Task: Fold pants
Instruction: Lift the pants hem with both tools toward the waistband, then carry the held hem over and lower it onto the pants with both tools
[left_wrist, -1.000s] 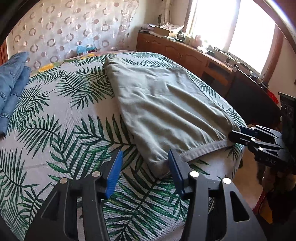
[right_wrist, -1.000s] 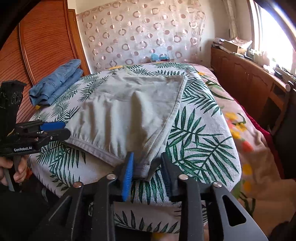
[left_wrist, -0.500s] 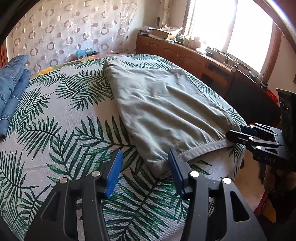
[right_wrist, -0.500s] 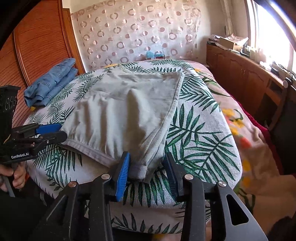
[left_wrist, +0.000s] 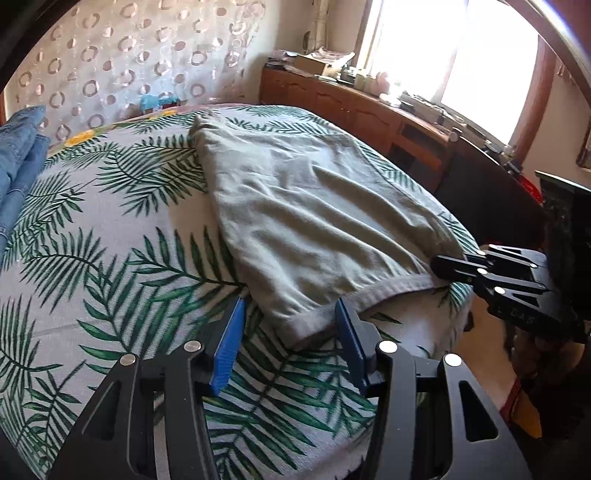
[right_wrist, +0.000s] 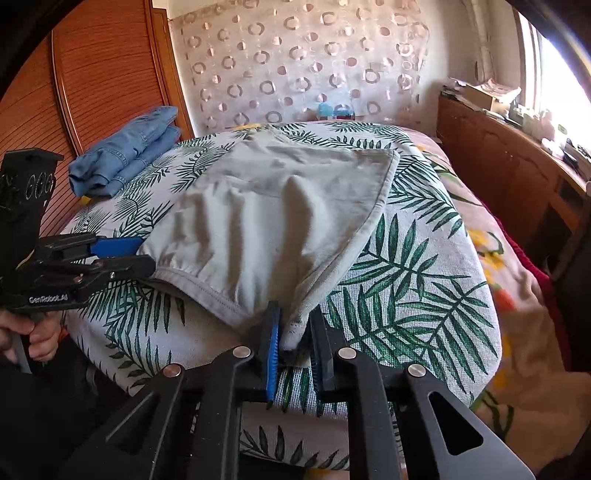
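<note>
Grey-green cotton pants (right_wrist: 266, 221) lying part-folded; right hand-held gripper (right_wrist: 293, 338) has just been closing, pinching waistband corner; left hand-held gripper (left_wrist: 290, 332) gaping around other corner, next fold pending.

Home bedrm: bed (left_wrist: 110, 258), wood dresser (right_wrist: 498, 166), window (left_wrist: 461, 55).

daylight pours through the window (left_wrist: 454, 55) on my right, blown out to white glare. the bed (left_wrist: 110, 258) is evenly bright, shadows soft. fisheye bends the edges; corners go black.
</note>
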